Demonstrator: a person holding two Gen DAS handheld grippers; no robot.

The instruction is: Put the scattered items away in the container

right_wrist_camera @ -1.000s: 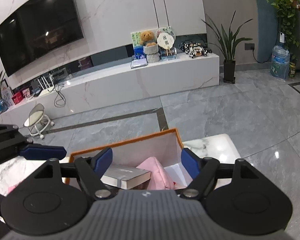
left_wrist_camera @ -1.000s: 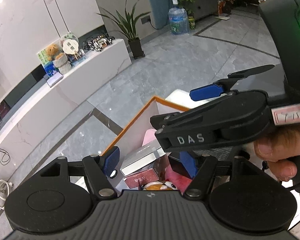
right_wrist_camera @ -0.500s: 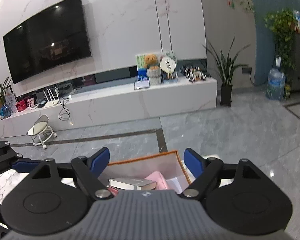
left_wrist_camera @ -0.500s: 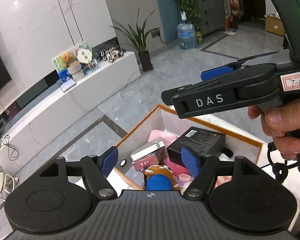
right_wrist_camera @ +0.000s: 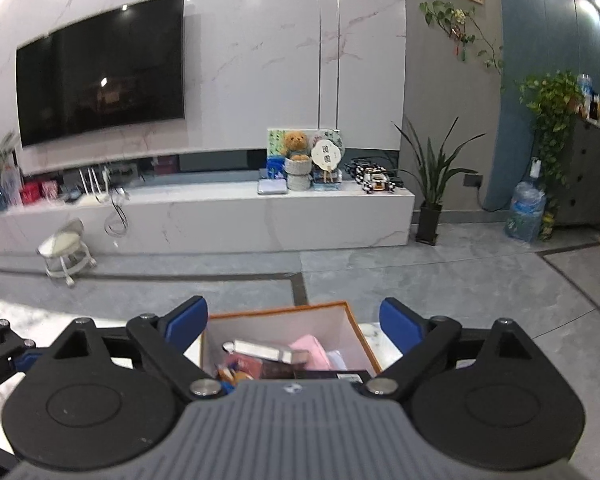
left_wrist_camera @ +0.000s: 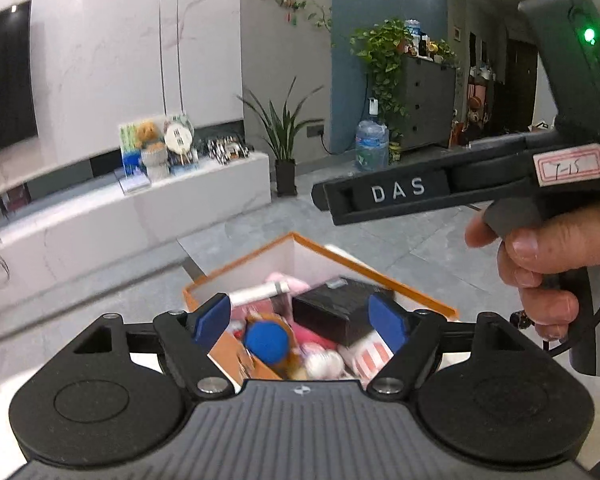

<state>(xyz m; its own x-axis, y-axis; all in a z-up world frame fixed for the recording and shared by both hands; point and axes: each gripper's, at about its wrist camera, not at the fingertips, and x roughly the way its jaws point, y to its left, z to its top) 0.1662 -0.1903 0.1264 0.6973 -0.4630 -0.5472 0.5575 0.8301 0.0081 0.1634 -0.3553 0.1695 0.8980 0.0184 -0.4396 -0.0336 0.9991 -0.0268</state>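
An orange-rimmed box (left_wrist_camera: 260,258) stands on the white marble table, packed with items. Inside lie a black carton (left_wrist_camera: 336,312), a silver book (left_wrist_camera: 260,292), a toy with a round blue part (left_wrist_camera: 266,344) and pink soft things. My left gripper (left_wrist_camera: 298,320) hovers above the near side of the box, its jaws opening with nothing between the blue pads. My right gripper (right_wrist_camera: 294,320) hangs over the same box (right_wrist_camera: 280,310), where the silver book (right_wrist_camera: 268,350) and a pink cloth (right_wrist_camera: 312,350) show; its jaws are opening too and hold nothing. A hand (left_wrist_camera: 548,264) grips its handle.
Grey tiled floor lies beyond the table. A long white TV cabinet (right_wrist_camera: 260,216) with a teddy bear runs along the far wall. A small wheeled stool (right_wrist_camera: 66,252), a potted plant (right_wrist_camera: 430,200) and a water jug (right_wrist_camera: 526,212) stand on the floor.
Both grippers have risen and drawn back from the box, and their jaws have spread wider. In the left wrist view the right gripper now sits higher, clear of the box.
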